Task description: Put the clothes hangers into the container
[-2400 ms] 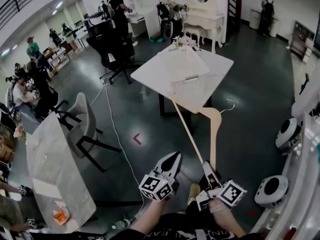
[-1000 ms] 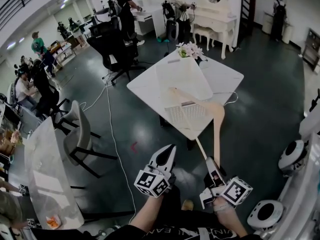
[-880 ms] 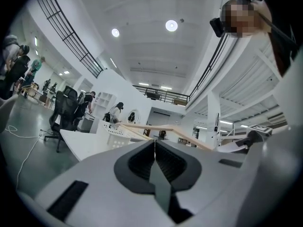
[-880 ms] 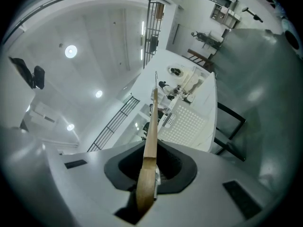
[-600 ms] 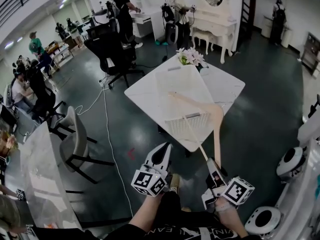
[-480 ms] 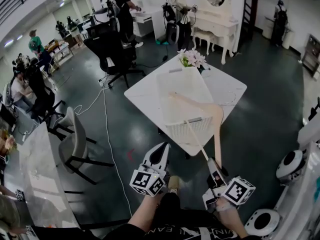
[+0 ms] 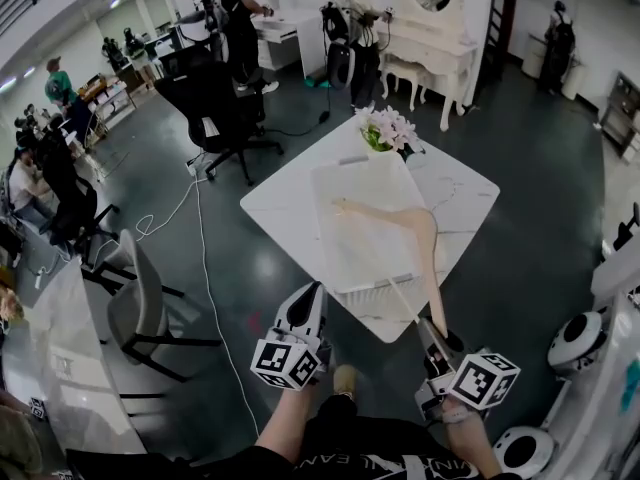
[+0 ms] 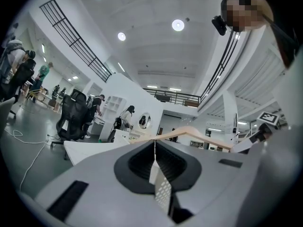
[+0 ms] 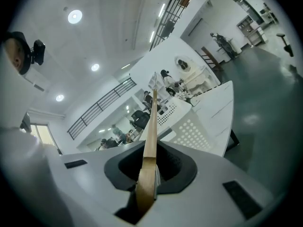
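Above the white counter point(image 7: 465, 193) and its container point(image 7: 345, 183), the right gripper point(image 7: 430, 328) clamps a wooden hanger point(image 7: 425, 243) that stretches away from the person; the left gripper point(image 7: 308, 293) is closed and empty.

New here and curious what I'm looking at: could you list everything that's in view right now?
Clothes hanger: one, pale wood, reaching over the basket.
Basket: one, white, on the table.
Table: one, white, mid-room.
Flowers: one bunch, pinkish, table's far corner.
Office chair: one, black, beyond the table.
Chair: one, grey, left.
Dressing table: one, white, far back.
Round devices: two, white, floor at right.
People: several, background.
Left hand-held gripper: one, white, shut, empty.
Right hand-held gripper: one, white, shut on the clothes hanger.
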`<act>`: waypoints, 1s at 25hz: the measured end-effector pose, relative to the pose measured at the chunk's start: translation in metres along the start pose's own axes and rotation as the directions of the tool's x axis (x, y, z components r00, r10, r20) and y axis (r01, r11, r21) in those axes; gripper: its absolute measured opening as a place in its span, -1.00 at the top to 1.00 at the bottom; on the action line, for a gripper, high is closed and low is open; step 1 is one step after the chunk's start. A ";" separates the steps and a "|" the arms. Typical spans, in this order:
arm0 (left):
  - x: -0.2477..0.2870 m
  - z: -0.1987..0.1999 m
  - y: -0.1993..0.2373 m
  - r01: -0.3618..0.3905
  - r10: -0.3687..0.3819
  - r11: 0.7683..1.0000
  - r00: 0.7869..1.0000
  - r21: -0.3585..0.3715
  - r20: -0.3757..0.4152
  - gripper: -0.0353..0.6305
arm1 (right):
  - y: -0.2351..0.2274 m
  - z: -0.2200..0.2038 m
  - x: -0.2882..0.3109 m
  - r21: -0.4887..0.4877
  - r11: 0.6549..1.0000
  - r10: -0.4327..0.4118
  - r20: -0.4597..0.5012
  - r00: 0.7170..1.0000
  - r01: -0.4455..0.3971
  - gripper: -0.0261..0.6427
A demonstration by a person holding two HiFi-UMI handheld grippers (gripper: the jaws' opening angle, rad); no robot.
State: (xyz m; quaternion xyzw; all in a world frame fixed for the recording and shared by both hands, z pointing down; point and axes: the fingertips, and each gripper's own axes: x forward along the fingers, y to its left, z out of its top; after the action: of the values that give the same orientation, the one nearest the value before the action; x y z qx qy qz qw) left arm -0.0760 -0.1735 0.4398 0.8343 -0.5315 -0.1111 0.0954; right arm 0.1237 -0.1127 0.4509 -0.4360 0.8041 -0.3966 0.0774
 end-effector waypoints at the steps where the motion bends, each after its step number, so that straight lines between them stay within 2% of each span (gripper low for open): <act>1: 0.006 0.001 0.005 -0.002 0.002 1.000 1.000 0.000 -0.001 0.87 | -0.001 0.004 0.005 -0.014 1.000 -0.011 -0.009 1.000 0.011 0.76; 13: 0.061 0.003 0.060 -0.013 0.014 1.000 0.999 0.008 -0.029 0.87 | -0.016 0.028 0.064 -0.087 0.993 -0.090 -0.119 0.989 0.080 0.76; 18: 0.077 -0.003 0.068 0.000 0.004 0.998 0.998 0.064 -0.063 0.87 | -0.020 0.033 0.084 -0.197 0.975 -0.137 -0.172 0.976 0.102 0.76; 25: 0.097 -0.002 0.087 0.022 -0.017 0.998 0.996 0.061 -0.086 0.87 | -0.026 0.036 0.110 -0.270 0.957 -0.168 -0.229 0.959 0.104 0.76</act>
State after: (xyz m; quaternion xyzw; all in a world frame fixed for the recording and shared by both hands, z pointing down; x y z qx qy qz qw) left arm -0.1106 -0.2977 0.4580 0.8460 -0.5219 -0.0596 0.0913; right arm 0.0902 -0.2249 0.4698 -0.4437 0.8195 -0.3460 -0.1085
